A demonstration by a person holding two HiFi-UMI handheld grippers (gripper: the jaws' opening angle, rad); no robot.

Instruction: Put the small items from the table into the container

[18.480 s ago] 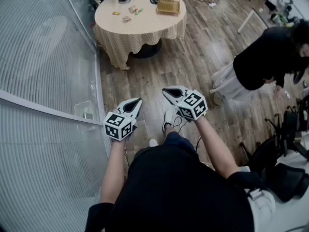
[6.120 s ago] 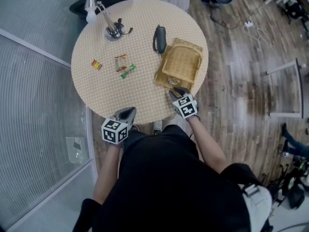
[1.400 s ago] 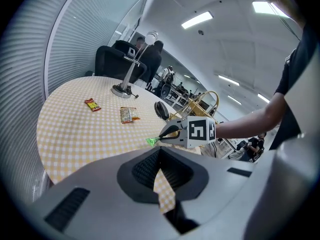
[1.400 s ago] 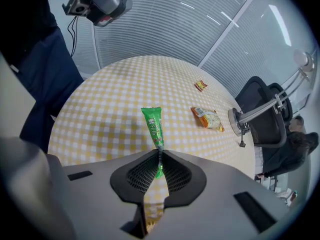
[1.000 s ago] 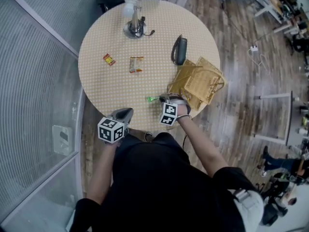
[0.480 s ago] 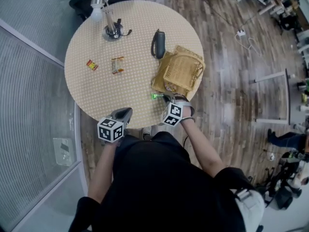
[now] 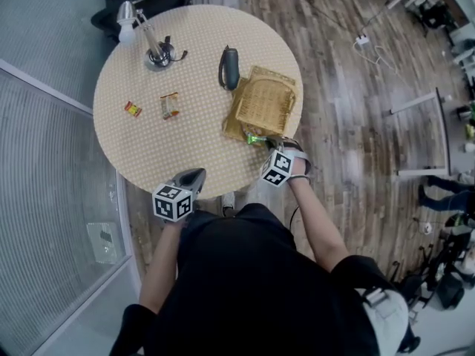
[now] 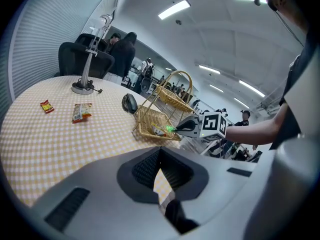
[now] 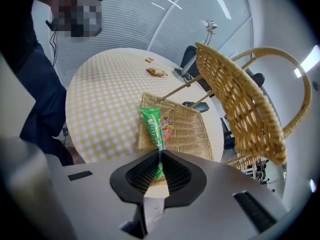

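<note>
The right hand-held gripper (image 9: pixel 159 156) pinches a green sachet (image 9: pixel 153 126) over the wicker basket's (image 7: pixel 266 95) near edge. The left hand-held gripper (image 8: pixel 161 153) is closed and empty at the counter's (image 7: pixel 148 150) near rim.

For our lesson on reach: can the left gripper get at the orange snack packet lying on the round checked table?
Probably yes. The left gripper holds nothing, and only bare cloth of the round checked table lies between it and the orange snack packet.
</note>
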